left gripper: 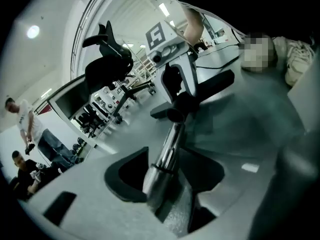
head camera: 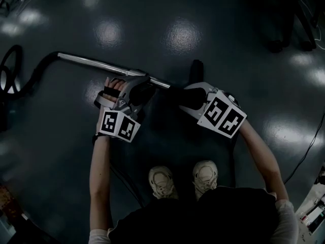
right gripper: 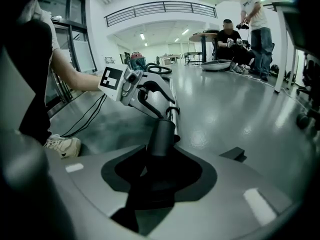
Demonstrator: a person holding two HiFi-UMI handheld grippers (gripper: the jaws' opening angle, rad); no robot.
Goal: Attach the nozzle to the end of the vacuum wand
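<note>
The silver vacuum wand (head camera: 96, 63) lies on the dark floor, running from the upper left toward the middle. My left gripper (head camera: 142, 83) is closed round its near end, and in the left gripper view the shiny wand (left gripper: 162, 159) sits tight between the jaws. My right gripper (head camera: 185, 95) is shut on the black nozzle (head camera: 197, 69), whose neck (right gripper: 160, 134) points at the wand's tip. In both gripper views the nozzle neck (left gripper: 175, 115) and the wand end meet; how deeply they are joined is hidden.
A black hose (head camera: 30, 78) curls off the wand's far end at the left. The person's shoes (head camera: 162, 182) stand just behind the grippers. Cables (head camera: 304, 151) trail at the right. Office chairs (left gripper: 107, 59) and two other people (right gripper: 250, 14) are farther off.
</note>
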